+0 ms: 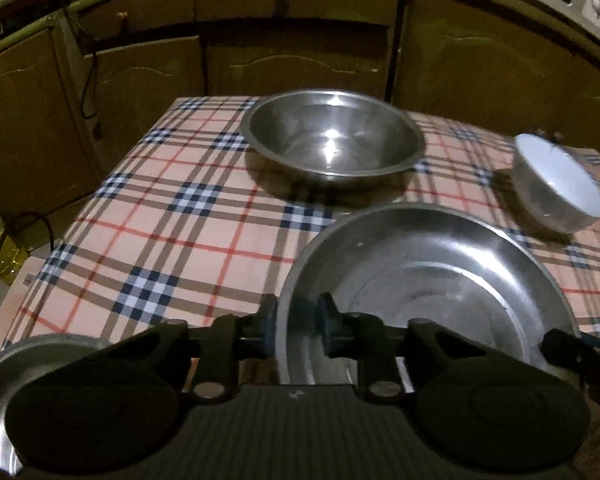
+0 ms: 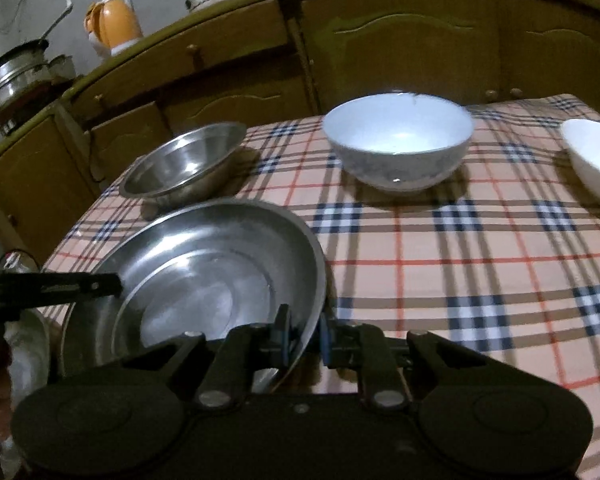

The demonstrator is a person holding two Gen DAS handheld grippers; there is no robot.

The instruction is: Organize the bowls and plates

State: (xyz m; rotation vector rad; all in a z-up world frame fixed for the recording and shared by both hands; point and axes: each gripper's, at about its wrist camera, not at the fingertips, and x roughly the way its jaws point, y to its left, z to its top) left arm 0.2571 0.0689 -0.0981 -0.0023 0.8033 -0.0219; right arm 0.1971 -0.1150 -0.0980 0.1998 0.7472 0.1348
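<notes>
Step in hand: steel plate [image 1: 440, 280] carried by both grippers above the table [image 1: 180, 220].
Left gripper [image 1: 298, 328]: fingers clamped on the plate's left rim.
Right gripper [image 2: 303, 334]: fingers clamped on its right rim.
Next move: judged to be lowering the plate level onto a chosen spot, then releasing both sides together.
Containers: steel bowl [image 1: 332, 140], white bowl [image 2: 398, 146], white dish [image 2: 596, 160], all empty.
Second steel plate [image 1: 4, 376]: near left corner, contents unseen.

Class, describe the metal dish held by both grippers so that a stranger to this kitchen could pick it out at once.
Start at the plaid tablecloth in front of the wooden cabinets. At its near edge sits a wide, shallow steel plate, the left gripper and right gripper each pinching its rim. Unlike the deeper steel bowl behind it and the white bowl, it is flat-bottomed and low.
</notes>
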